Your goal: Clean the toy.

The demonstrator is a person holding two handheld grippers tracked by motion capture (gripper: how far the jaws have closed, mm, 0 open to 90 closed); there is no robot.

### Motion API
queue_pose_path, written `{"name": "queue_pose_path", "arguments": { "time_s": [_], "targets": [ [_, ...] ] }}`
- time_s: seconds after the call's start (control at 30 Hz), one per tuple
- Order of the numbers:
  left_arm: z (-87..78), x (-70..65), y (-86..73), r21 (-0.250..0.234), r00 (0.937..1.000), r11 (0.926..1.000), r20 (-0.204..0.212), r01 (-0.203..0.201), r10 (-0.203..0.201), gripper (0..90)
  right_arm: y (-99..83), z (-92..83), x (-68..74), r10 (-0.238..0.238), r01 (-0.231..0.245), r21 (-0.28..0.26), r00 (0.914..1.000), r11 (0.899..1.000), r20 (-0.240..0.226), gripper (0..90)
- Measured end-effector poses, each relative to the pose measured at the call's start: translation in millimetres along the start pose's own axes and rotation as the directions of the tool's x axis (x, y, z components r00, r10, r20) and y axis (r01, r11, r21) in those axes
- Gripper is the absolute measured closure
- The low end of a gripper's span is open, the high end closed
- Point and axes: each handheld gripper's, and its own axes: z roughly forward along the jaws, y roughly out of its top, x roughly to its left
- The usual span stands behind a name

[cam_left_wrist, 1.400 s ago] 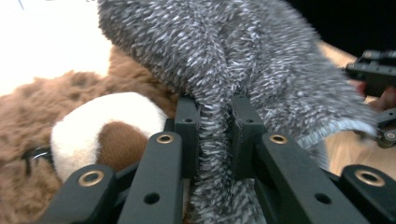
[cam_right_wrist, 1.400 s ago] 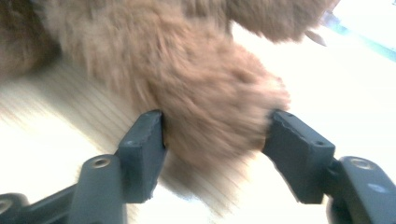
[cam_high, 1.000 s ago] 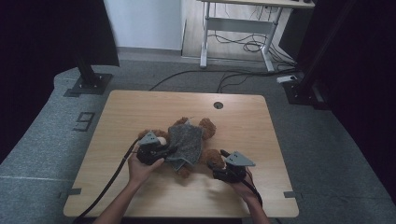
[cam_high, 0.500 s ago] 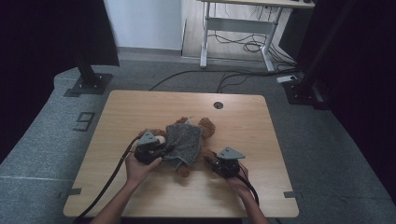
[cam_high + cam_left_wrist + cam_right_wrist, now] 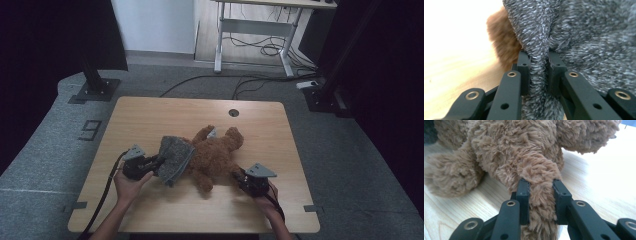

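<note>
Teddy bear [image 5: 215, 155], shaggy brown plush, lies near the middle of the table [image 5: 150, 115], toward its near edge. My left gripper [image 5: 150, 164] is clamped on its nubbly grey knit garment [image 5: 175, 157]; my right gripper [image 5: 239, 176] has just closed on a limp furry limb. I judge I'm mid-undressing: next, pull the two apart, gently, since both materials stretch.

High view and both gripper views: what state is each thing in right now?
Teddy bear: lying flat on the table, bare from the middle up.
Grey knit garment: bunched at the bear's lower end, an edge pinched.
Left tongs: shut on a fold of the garment.
Right tongs: just closed, shut on a limb of the bear.
</note>
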Motion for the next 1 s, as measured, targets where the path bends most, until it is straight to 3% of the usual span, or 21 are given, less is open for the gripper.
{"name": "queue_pose_path", "arguments": {
  "time_s": [0.17, 0.43, 0.6, 0.7, 0.83, 0.87, 1.0],
  "targets": [
    [-2.8, 7.1, -2.4, 0.002, 0.9995, 0.9998, -0.025, 0.018, -0.018, 75.7, 1.2, 2.7, 0.4, -0.008, 0.008, -0.002, 0.9999, 1.000, 0.011, 71.3],
    [-13.8, 0.5, -1.0, -0.005, 1.0000, 1.0000, -0.004, -0.001, 0.001, 74.9, 0.7, 2.9, 2.0, -0.011, 0.011, -0.006, 0.9996, 1.000, 0.025, 68.4],
    [-30.8, 6.7, -5.9, 0.000, 0.9998, 1.0000, -0.019, 0.005, -0.005, 74.1, 0.1, 3.5, 1.5, -0.011, 0.011, -0.007, 0.9996, 1.000, 0.025, 67.3],
    [-42.7, 12.7, -12.6, 0.010, 0.9993, 0.9995, -0.022, 0.031, -0.030, 74.2, -0.1, 3.6, 1.4, -0.011, 0.011, -0.008, 0.9996, 1.000, 0.025, 66.8],
    [-67.3, 21.9, -28.0, 0.042, 0.9975, 0.9976, -0.047, 0.054, -0.052, 74.2, -0.2, 3.5, 1.4, -0.012, 0.013, -0.008, 0.9996, 1.000, 0.025, 66.7],
    [-81.5, 27.2, -37.0, 0.052, 0.9958, 0.9953, -0.045, 0.082, -0.080, 74.2, 0.0, 3.8, 1.1, -0.012, 0.012, -0.007, 0.9996, 1.000, 0.024, 66.6],
    [-96.6, 31.7, -52.6, 0.084, 0.9930, 0.9912, -0.067, 0.103, -0.098, 74.1, 0.5, 4.2, 1.0, -0.014, 0.014, -0.005, 0.9996, 1.000, 0.025, 66.5]
  ]
}}
